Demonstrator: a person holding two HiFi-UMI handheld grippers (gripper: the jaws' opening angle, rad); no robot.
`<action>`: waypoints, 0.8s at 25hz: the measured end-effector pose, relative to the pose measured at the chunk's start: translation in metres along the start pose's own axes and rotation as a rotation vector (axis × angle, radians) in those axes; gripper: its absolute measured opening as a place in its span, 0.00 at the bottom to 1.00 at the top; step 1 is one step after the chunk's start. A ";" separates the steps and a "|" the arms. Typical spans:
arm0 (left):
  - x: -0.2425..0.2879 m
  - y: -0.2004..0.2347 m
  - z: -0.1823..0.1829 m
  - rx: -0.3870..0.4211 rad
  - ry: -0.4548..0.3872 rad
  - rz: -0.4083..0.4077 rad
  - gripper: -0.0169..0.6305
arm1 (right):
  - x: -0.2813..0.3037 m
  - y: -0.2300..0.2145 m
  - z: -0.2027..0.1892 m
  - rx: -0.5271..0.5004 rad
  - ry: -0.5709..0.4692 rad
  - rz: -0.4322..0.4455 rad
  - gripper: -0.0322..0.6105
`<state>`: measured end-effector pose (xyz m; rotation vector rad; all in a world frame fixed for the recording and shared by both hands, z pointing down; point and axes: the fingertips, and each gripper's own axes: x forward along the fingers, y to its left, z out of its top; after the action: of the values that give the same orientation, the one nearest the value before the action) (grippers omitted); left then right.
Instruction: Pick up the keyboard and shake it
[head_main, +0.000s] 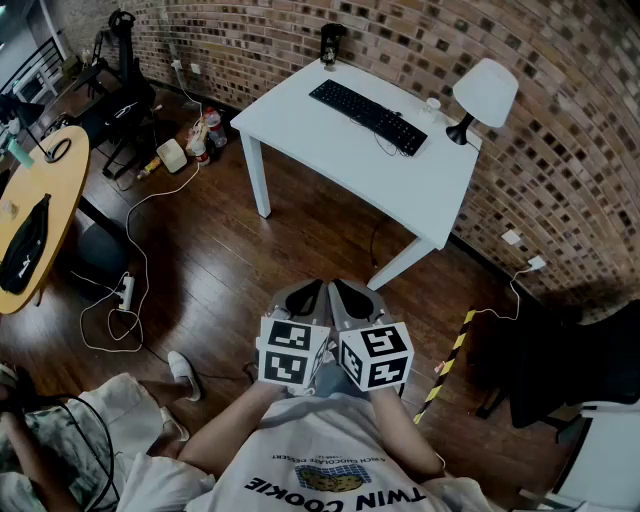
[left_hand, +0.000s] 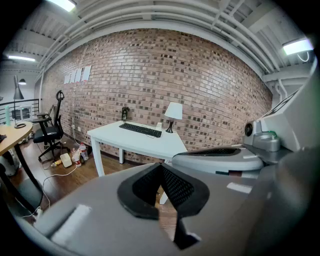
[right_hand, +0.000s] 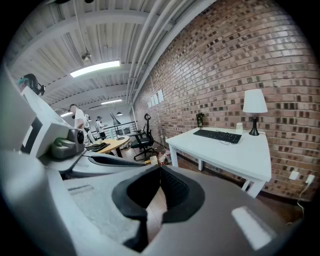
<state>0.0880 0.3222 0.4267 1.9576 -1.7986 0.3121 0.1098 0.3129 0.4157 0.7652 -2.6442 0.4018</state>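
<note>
1. The step in hand is the approach, not yet begun; the left gripper (head_main: 303, 297) and right gripper (head_main: 352, 300) sit side by side at the person's chest, each with jaws pressed together on nothing.
2. The keyboard (head_main: 368, 117) lies untouched near the far edge of the white table (head_main: 330, 160), well apart from both grippers.
3. The next move likely calls for stepping closer; opening both; taking the keyboard at its two ends.
4. The keyboard is long, flat, black and probably light plastic; the tabletop looks smooth and matt; the jaw pads are dark and ribbed.
</note>
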 end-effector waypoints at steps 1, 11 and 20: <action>0.004 0.003 0.003 -0.001 -0.003 -0.001 0.03 | 0.004 -0.003 0.003 -0.001 -0.004 0.001 0.05; 0.069 0.034 0.040 0.012 -0.017 -0.011 0.03 | 0.060 -0.052 0.033 -0.011 -0.025 -0.017 0.05; 0.177 0.074 0.090 0.039 -0.004 -0.006 0.03 | 0.140 -0.136 0.068 0.015 -0.012 -0.032 0.05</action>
<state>0.0237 0.1210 0.4433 1.9915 -1.8014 0.3442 0.0576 0.1140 0.4352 0.8155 -2.6394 0.4107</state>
